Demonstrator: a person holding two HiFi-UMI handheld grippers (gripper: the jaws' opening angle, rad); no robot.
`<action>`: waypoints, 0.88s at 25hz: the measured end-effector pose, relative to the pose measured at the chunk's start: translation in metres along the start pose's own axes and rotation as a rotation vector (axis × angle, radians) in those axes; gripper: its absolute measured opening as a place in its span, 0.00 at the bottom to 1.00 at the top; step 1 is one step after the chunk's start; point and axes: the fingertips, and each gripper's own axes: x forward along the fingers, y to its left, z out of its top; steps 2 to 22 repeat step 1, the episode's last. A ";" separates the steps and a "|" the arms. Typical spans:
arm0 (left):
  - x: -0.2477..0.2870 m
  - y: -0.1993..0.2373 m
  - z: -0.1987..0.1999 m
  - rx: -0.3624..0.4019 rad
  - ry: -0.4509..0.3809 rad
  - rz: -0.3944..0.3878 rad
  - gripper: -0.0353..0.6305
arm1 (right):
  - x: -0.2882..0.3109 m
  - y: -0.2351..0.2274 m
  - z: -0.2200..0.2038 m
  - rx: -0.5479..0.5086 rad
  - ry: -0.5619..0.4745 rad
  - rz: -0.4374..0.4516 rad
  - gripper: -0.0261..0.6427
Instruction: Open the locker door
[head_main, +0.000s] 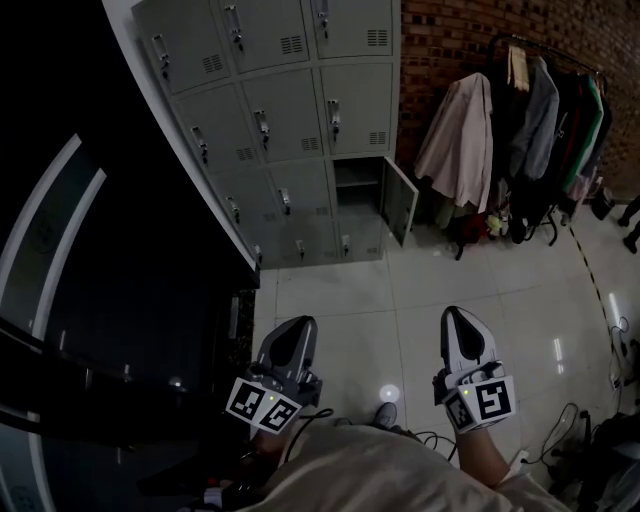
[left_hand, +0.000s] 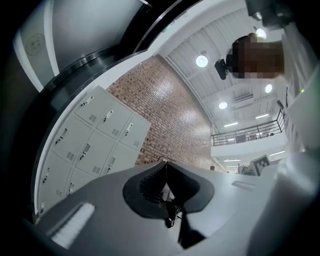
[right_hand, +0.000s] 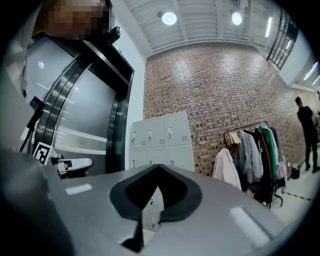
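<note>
1. The locker door (head_main: 400, 203) stands swung out in the upper middle of the head view. It hangs at the right edge of the locker bank (head_main: 280, 120), in the second row from the floor, and its compartment shows dark inside.
2. The other doors of the bank are shut, each with a small handle.
3. To the right of the bank a brick wall (head_main: 450, 40) runs behind a clothes rack (head_main: 530, 130) hung with jackets.
4. Pale floor tiles (head_main: 400, 310) fill the middle of the frame between the lockers and the grippers.
5. The left gripper (head_main: 298, 330) sits low and left of centre, well apart from the lockers. Its jaws are closed together on nothing.
6. The right gripper (head_main: 460, 325) sits low and right of centre, also far from the door. Its jaws are pressed together and empty.
</note>
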 end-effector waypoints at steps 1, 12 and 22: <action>-0.001 0.000 0.001 -0.012 -0.005 0.006 0.14 | -0.002 0.000 0.001 0.001 0.002 0.002 0.04; -0.001 0.000 0.001 -0.012 -0.005 0.006 0.14 | -0.002 0.000 0.001 0.001 0.002 0.002 0.04; -0.001 0.000 0.001 -0.012 -0.005 0.006 0.14 | -0.002 0.000 0.001 0.001 0.002 0.002 0.04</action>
